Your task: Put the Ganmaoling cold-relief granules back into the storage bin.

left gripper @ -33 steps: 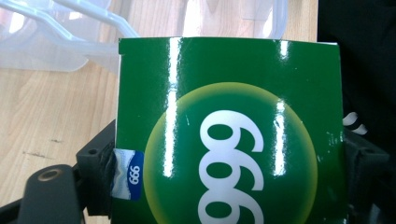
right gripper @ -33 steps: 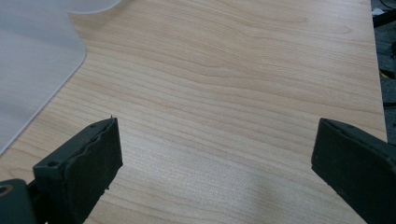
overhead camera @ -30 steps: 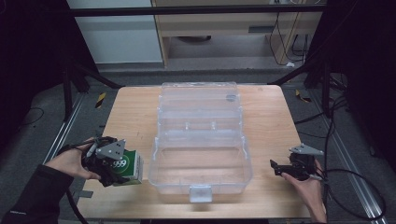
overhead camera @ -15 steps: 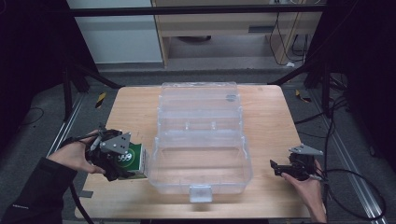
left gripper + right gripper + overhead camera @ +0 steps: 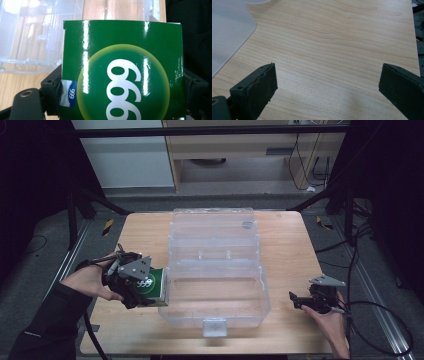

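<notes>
The left gripper [image 5: 134, 285] pinched a glossy green cardboard box printed with white "999" [image 5: 122, 72], jaws clamped on its two sides. In the high view the box [image 5: 156, 282] sat just beside the left wall of the clear plastic hinged storage case [image 5: 215, 285], lid open, probably above the light wooden table [image 5: 285, 245] rather than resting on it; contact with the wall was unclear. The right gripper [image 5: 325, 92] had its jaws spread wide with nothing between them, low over bare tabletop right of the case.
</notes>
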